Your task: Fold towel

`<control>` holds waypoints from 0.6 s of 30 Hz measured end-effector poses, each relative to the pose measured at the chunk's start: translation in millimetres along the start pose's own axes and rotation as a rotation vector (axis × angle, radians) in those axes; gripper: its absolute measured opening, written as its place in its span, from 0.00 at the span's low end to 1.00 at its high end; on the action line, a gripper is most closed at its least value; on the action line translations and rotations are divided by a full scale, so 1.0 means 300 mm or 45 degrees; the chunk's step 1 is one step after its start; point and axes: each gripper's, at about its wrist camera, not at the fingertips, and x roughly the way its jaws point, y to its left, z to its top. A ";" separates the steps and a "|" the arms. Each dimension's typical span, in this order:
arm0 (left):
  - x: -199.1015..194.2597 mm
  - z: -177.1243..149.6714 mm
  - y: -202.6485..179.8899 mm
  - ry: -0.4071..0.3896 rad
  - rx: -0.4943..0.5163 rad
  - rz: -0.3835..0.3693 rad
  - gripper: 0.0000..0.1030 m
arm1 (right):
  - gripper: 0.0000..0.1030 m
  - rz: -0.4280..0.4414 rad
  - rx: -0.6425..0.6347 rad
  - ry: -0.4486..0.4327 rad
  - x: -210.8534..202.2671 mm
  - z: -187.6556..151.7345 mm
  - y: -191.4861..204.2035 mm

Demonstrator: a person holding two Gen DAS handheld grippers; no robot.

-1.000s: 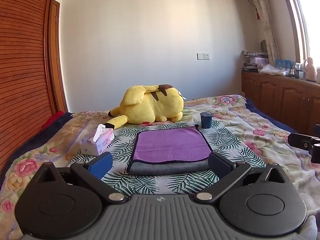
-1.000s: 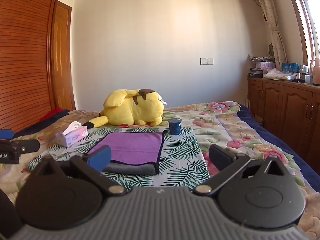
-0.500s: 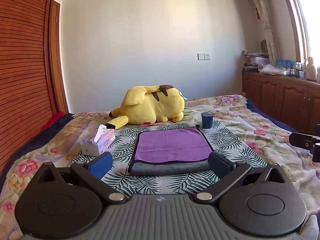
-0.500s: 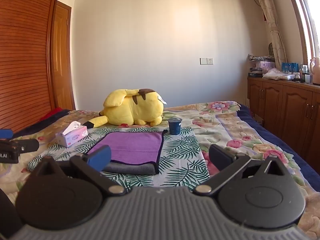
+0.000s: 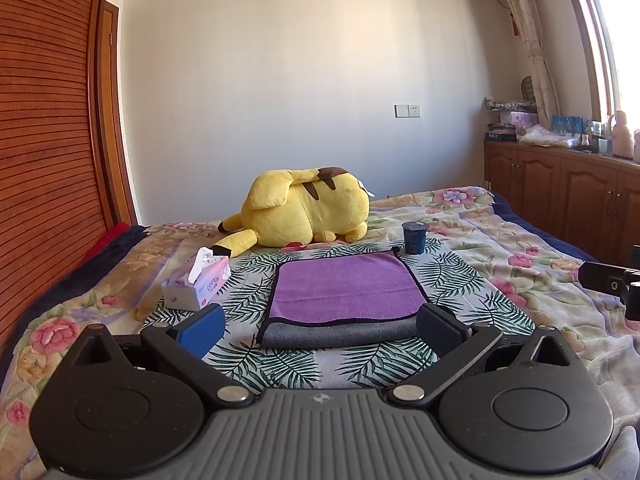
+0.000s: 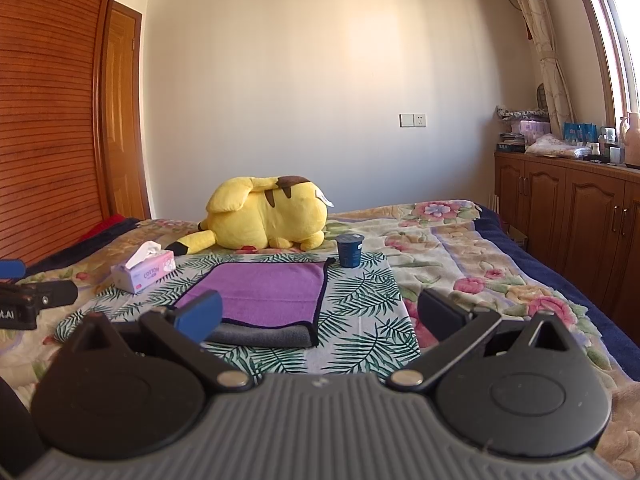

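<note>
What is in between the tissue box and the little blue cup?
The purple towel lies between the tissue box and the blue cup, flat on the leaf-print cloth. Both wrist views show it.

Folded towel (image 6: 268, 294) on bed (image 6: 440, 248)

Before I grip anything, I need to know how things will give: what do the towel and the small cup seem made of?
Towel: soft, matte microfibre-like cloth, purple over grey, with a fuzzy nap.
Cup: probably plastic, dark blue and smooth, holding a stiff shape; paper is possible.
</note>
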 end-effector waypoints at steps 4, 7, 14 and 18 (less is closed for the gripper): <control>-0.002 -0.002 -0.001 -0.002 0.004 0.002 0.84 | 1.00 0.000 0.001 -0.001 0.002 -0.003 -0.006; -0.002 -0.003 -0.001 -0.002 0.005 0.003 0.84 | 1.00 0.001 0.002 0.001 0.001 -0.001 -0.006; -0.003 -0.002 -0.001 -0.003 0.005 0.002 0.84 | 1.00 0.001 0.001 0.001 0.003 -0.002 -0.003; -0.002 -0.003 0.000 -0.003 0.006 0.001 0.84 | 1.00 0.001 0.001 0.001 0.003 -0.003 -0.002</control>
